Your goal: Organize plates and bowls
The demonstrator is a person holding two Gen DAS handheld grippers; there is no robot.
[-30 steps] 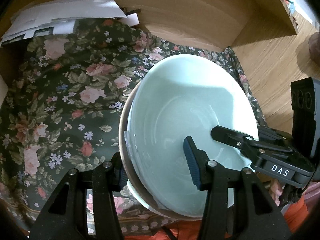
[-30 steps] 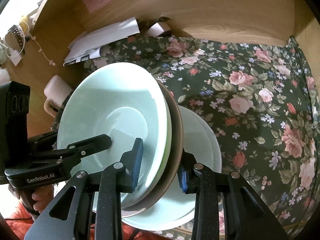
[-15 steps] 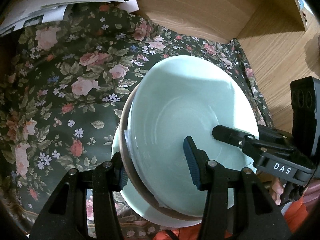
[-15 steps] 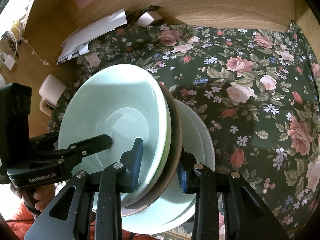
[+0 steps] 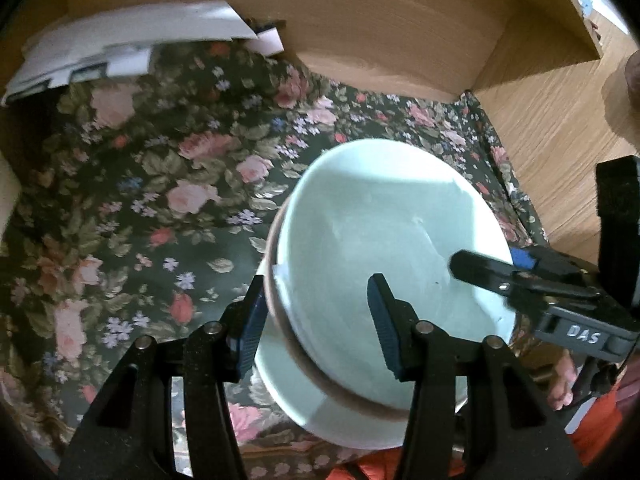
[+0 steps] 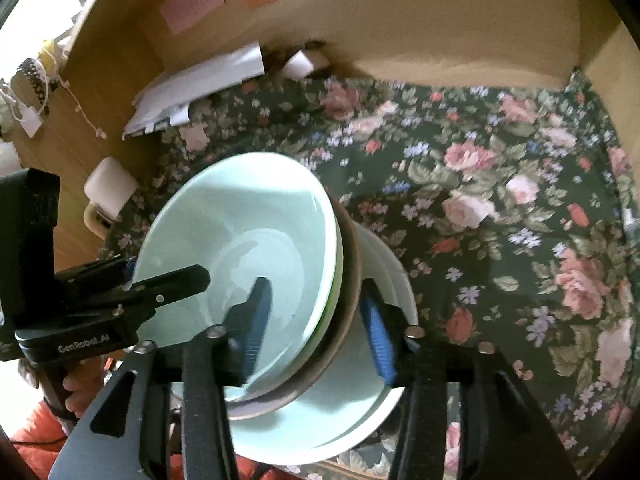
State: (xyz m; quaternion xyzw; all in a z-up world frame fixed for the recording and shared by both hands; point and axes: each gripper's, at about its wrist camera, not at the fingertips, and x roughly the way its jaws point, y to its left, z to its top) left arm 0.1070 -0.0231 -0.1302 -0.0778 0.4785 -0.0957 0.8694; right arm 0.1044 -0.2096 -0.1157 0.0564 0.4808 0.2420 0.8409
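Floral cloth [image 5: 160, 200] spread across a wooden nook, papers [image 5: 120, 48] heaped against the back wall.

Near the front edge of the cloth, a stack of three: mint bowl [image 5: 380, 232] on top, nested in a brown plate [image 5: 288, 340], both over a pale plate [image 5: 280, 384] lying on the cloth. Nothing inside the bowl; only its bare glaze on show. Bowl and brown plate tilted, not flat on the pale plate.

Left gripper [image 5: 316, 328] astride the stack's left rim: one finger inside the bowl, the other outside the brown plate, just beside it. Right gripper [image 6: 316, 326] astride the opposite rim in the same way, with bowl and brown plate between its fingers. Clamped or merely straddling: cannot tell for either, what with blur and the rim hiding the contact.

Step in hand, as a judgement: seating bowl and brown plate onto the pale plate to make one pile.

Next move calls for levelling the upper pair until centred on the pale plate, then spreading both sets of fingers evenly and drawing back along the rim line without dragging the stack. Worth watching: glazed ware likely to slide on a tilt, and soft cloth underneath likely to bunch.
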